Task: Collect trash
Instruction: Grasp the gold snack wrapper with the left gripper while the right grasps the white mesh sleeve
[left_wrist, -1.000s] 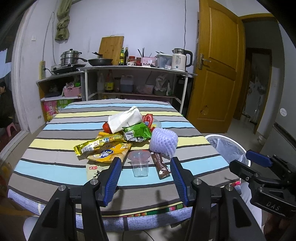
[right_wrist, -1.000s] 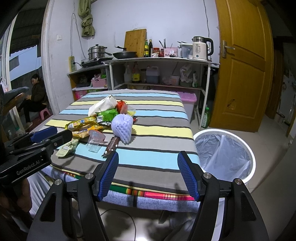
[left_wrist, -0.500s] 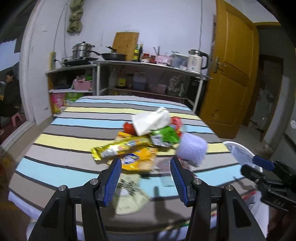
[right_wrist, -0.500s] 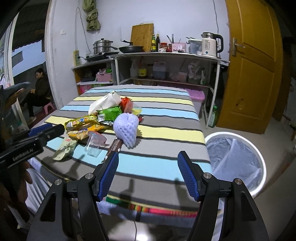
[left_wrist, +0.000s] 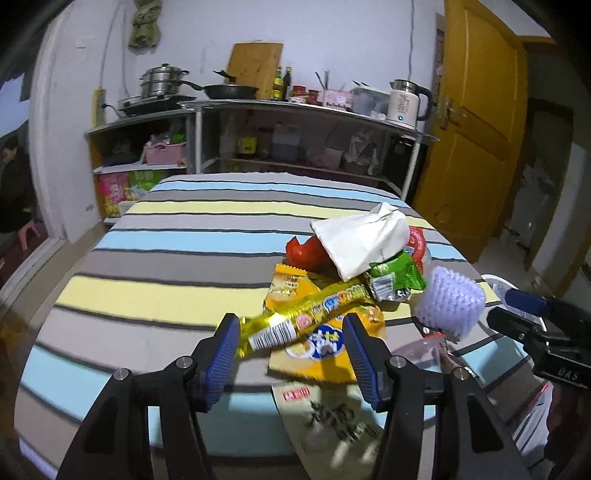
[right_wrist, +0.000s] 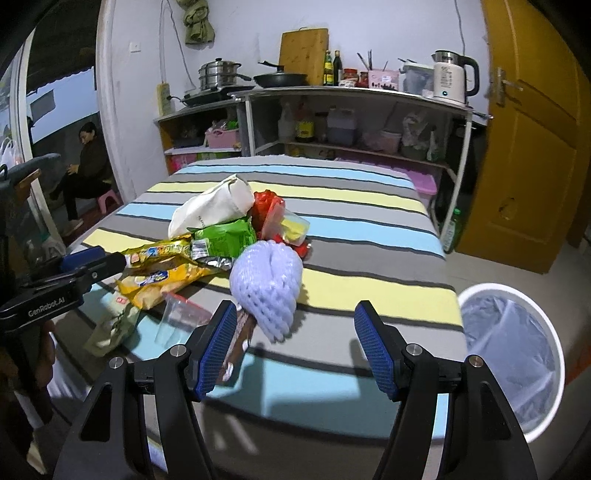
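Note:
A heap of trash lies on the striped table: a gold wrapper, a yellow snack bag, a green wrapper, a white paper bag, a red bag and a purple foam net. My left gripper is open, its fingers either side of the gold wrapper's barcode end, just short of it. My right gripper is open just in front of the purple foam net, nothing between its fingers. A brown wrapper and a clear cup lie by its left finger.
A white bin lined with a clear bag stands on the floor right of the table. A beige packet lies near the table's front edge. Shelves with cookware stand behind, a yellow door at right. A person sits at far left.
Both grippers have moved forward over the table's front edge. The left one has shifted left onto the gold wrapper; the right one has closed in on the foam net. Both stay open.

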